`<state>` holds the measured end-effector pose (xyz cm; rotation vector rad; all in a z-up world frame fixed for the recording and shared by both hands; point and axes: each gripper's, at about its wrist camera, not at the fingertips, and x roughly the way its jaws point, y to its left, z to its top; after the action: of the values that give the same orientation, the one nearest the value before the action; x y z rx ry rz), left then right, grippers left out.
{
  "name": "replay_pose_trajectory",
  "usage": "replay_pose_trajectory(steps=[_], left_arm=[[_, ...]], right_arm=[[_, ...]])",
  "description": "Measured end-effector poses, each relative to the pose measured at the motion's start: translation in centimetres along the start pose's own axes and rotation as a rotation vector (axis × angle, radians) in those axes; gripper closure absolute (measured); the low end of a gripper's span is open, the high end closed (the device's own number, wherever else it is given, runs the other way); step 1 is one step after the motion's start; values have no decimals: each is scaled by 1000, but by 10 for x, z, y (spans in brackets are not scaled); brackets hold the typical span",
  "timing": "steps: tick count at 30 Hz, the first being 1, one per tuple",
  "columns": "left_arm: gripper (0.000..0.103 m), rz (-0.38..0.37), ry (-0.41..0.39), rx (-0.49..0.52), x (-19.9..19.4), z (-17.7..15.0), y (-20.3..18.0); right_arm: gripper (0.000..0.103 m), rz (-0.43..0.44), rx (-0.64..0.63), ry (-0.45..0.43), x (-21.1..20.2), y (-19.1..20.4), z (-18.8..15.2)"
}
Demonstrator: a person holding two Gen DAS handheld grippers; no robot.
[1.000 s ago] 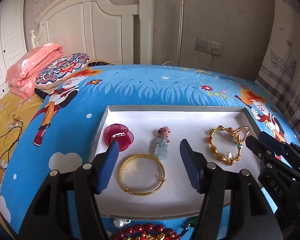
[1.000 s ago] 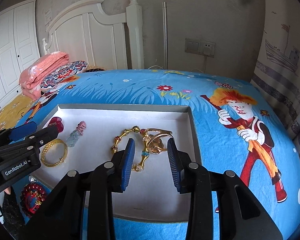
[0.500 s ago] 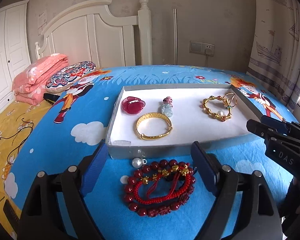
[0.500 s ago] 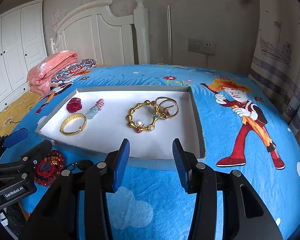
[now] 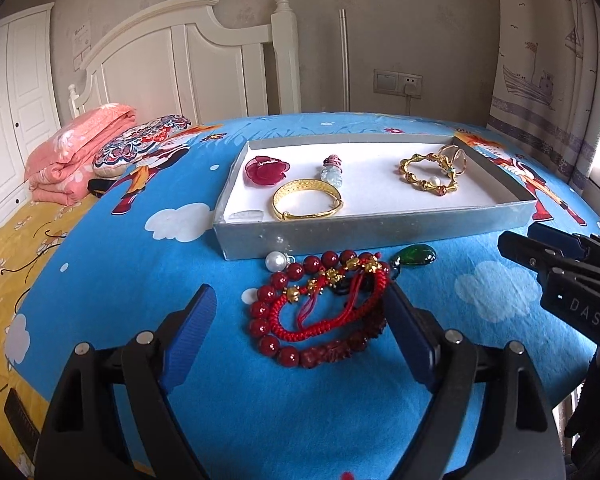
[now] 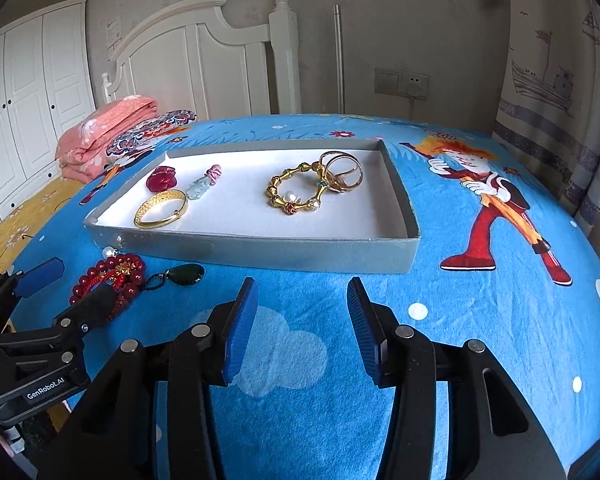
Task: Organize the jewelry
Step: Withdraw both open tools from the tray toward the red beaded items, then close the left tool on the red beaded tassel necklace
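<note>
A grey tray point(image 5: 372, 228) with a white lining lies on the blue bedspread. It holds a red flower piece point(image 5: 266, 170), a pale pendant point(image 5: 332, 172), a gold bangle point(image 5: 308, 200), a gold beaded bracelet point(image 5: 428, 178) and gold rings point(image 5: 454, 158). In front of the tray lie tangled red bead bracelets point(image 5: 320, 312), a pearl point(image 5: 275, 261) and a green pendant point(image 5: 416, 257). My left gripper point(image 5: 300, 320) stands open around the red bracelets, its pads not pressing them. My right gripper point(image 6: 302, 316) is open over bare bedspread before the tray point(image 6: 260, 248), nothing between its fingers.
A folded pink blanket point(image 5: 76, 144) and a patterned pillow point(image 5: 140, 144) lie at the far left by the white headboard point(image 5: 204, 60). A curtain point(image 5: 548, 80) hangs at the right. The bed's near edge drops off just below both grippers.
Both grippers drew back from over the tray to the bedspread in front of it. The left jaws widened and now frame the red bracelets. The right jaws widened a little.
</note>
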<state>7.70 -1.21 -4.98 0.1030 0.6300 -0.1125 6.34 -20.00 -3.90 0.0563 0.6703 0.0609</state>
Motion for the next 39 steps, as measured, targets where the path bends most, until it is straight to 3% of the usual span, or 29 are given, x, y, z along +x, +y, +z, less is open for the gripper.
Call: replay_pose_trajectory(steps=[18,21,27,29,33,39], left_arm=[[22,-38,-5,12,-4,-10,-6],[34,-49,5,6,-1,-11,-4],[37,-70,-8,1,-7,-11,-3],[49,-91,-4,6,-9,-11,-4],[50,-124,-2,-7,-12,-12,-4],[50,-109,3,-40,-11,-11,5]], right_arm=[[58,11,-22,-20,-6,9,-13],[57,10,-24,-21,-6,9,-13],[58,13,-28,-16,-5,10,-15],[57,12,-27,-16,-5,10,-16],[57,12,-29,-16,-5,11,-16],[57,15,-28,-8,-4,10,-19]])
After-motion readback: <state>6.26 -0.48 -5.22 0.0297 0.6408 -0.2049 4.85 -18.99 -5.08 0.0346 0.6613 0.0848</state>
